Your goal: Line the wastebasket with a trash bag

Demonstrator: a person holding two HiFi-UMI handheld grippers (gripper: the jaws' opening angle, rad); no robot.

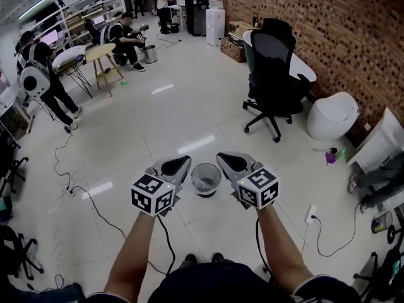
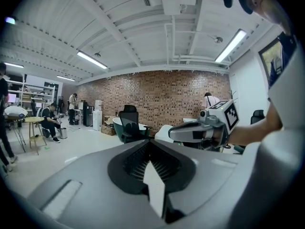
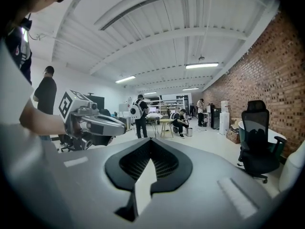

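Flanking the wastebasket [image 1: 206, 190], left gripper [image 1: 185, 162] and right gripper [image 1: 222, 159] (jaws closed, empty); chair [image 1: 273, 74] beyond.

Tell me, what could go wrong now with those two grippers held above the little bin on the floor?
1. The left gripper and the right gripper are both shut and empty, and no bag is in sight, so the lining could stall. Whether the wastebasket already has a liner is hard to tell.
2. The wastebasket stands free on the glossy floor, so a bump might tip it.
3. A black cable lies near the person's feet, a possible trip hazard.
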